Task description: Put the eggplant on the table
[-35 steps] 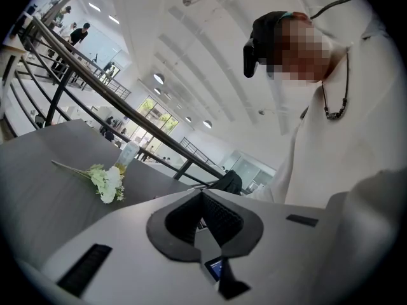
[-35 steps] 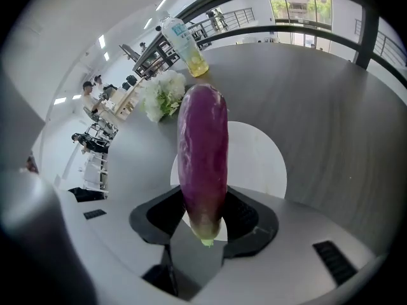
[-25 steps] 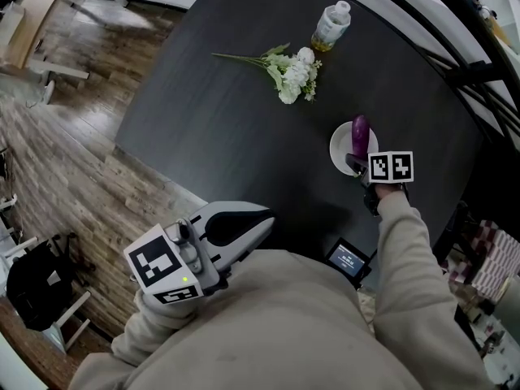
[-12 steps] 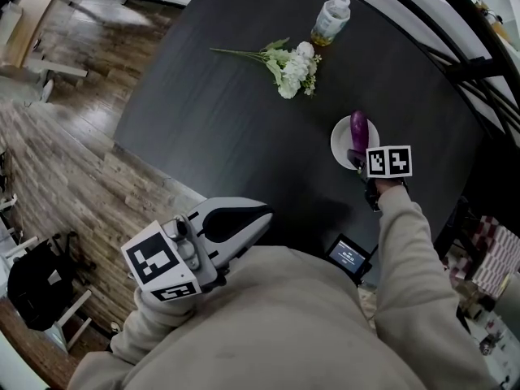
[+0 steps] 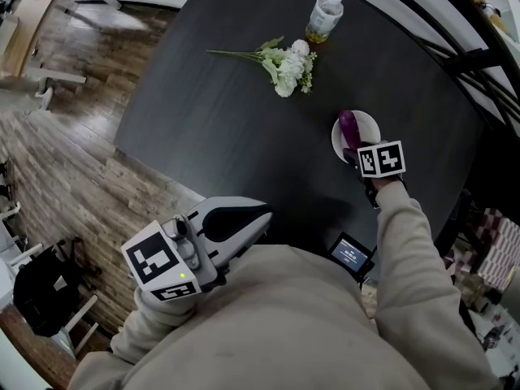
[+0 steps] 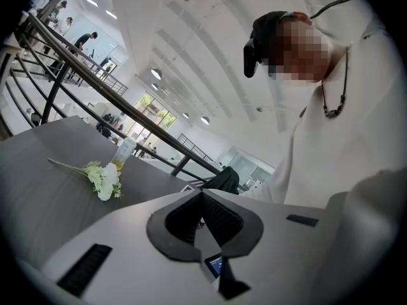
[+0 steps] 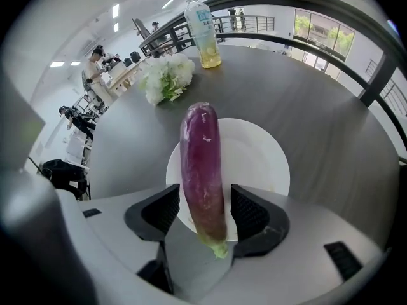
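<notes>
The eggplant (image 7: pixel 202 170) is on the white plate (image 7: pixel 264 161), not on the bare tabletop (image 5: pixel 227 128). It is long and glossy purple, and its pale green stem end points back toward the right gripper (image 7: pixel 203 203). In the right gripper view its rounded far tip reaches past the plate's far rim, and from the head view it lies along the left part of the plate. Whether its whole length rests on the plate I cannot tell.

The stem half of the eggplant stands between the right gripper's two dark pads. Those jaws have just been opening, and a thin gap shows on each side, so the pads do not press on it. This gripper points steeply down at the plate from the near side, its marker cube on top, with a beige sleeve (image 5: pixel 402 242) behind it.

Farther across the dark round tabletop lies a bunch of white flowers (image 5: pixel 286 62) with green stems, and beyond it stands a clear bottle (image 5: pixel 324 18) holding some yellowish liquid.

The left gripper (image 6: pixel 202 194) is held near the person's body, well apart from the plate, with its jaw tips together and nothing between them. A small lit screen (image 5: pixel 351 254) sits at the near edge of the tabletop, and wood flooring (image 5: pixel 57 153) shows to the left
</notes>
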The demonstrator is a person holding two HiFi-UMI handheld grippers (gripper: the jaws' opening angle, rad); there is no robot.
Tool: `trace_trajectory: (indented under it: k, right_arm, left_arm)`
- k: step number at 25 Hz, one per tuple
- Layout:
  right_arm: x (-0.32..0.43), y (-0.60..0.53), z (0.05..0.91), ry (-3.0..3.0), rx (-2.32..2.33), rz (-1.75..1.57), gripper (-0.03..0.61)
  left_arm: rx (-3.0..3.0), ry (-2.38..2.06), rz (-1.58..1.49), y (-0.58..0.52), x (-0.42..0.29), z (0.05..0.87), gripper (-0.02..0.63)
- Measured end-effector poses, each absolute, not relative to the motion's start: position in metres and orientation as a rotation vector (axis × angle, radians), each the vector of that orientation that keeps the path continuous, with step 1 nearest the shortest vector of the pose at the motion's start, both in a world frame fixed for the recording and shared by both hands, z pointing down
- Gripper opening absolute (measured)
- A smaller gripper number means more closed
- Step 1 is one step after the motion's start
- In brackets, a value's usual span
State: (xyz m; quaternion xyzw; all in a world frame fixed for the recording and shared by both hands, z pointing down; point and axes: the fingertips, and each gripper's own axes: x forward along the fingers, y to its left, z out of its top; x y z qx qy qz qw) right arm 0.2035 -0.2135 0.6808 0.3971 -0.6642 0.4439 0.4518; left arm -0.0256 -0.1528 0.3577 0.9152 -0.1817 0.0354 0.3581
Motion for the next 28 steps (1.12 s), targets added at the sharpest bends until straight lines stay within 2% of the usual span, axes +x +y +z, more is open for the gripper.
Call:
trace_trajectory:
  k: [11,23,28]
  right_arm:
    - [0.213,-0.220,0.658,-1.667,1.106,1.127,0.243]
    - [0.219,-0.206,0.567,-1.834,1.387,1.166,0.239]
    - [0.206,-0.199,0.502,-2.061,1.445,1.193,0.184]
  left_arm:
    - [2.411,-0.418,0.103,-0.160,-0.022,0.347,0.005]
    - [2.534,-0.215,0.158,-0.168,0.007,0.317,0.005]
    - [2.600,-0.112,0.157,-0.179,0.028,0.305,0.005]
